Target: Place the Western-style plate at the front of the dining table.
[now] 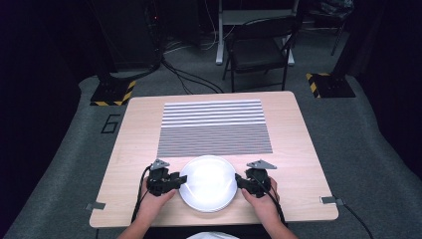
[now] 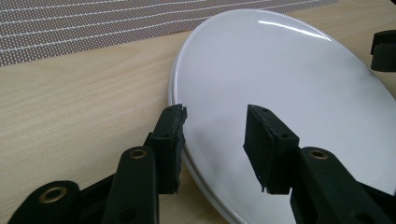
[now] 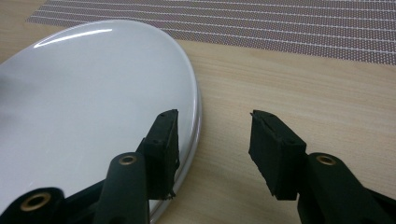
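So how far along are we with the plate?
Early. The placemat is already laid flat across the table. In hand: the plate sits on bare wood at the near edge, with the left gripper and right gripper at opposite rims, jaws astride the rim but with a visible gap, so no grip yet. Left: probably clamp, lift, and perhaps set it on the placemat.

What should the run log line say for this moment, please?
left gripper: open, astride plate rim | right gripper: open, at opposite rim | plate: flat on table
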The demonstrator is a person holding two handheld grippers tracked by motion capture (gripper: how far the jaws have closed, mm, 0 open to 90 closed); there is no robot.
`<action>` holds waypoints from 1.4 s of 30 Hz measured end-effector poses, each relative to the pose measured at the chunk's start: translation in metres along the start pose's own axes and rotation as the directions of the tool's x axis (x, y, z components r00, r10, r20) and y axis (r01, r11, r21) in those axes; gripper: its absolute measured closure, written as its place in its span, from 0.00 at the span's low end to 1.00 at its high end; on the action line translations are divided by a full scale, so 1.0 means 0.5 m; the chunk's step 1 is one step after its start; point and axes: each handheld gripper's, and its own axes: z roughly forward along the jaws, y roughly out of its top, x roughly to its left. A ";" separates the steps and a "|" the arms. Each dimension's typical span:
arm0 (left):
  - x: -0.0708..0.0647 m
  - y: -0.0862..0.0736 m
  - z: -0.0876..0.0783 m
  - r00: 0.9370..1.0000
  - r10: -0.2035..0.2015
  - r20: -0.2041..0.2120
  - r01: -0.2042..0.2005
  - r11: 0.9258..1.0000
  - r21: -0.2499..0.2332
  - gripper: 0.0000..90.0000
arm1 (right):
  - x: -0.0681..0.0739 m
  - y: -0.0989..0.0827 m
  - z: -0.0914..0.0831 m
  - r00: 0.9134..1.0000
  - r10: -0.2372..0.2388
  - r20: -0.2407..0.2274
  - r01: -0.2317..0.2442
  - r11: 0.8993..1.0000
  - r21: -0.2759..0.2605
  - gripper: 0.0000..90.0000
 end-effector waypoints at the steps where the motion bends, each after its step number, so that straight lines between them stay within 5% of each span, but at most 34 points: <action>1: 0.000 0.000 0.000 1.000 -0.002 0.002 0.002 1.000 -0.002 0.63 | 0.000 0.000 0.000 1.000 0.001 -0.001 -0.001 1.000 0.001 0.58; 24: -0.007 -0.006 0.009 1.000 0.011 0.028 -0.011 1.000 0.008 0.62 | 0.010 -0.010 0.014 0.999 0.000 -0.032 0.002 0.999 0.040 0.54; 33: -0.009 -0.007 0.013 0.999 0.015 0.046 -0.015 1.000 0.008 0.62 | 0.015 -0.016 0.021 0.995 0.057 -0.083 -0.051 0.996 0.077 0.57; 42: -0.016 -0.007 0.017 0.999 0.019 0.036 -0.019 1.000 0.010 0.61 | 0.026 -0.015 0.019 0.998 0.033 -0.046 -0.030 0.997 0.066 0.57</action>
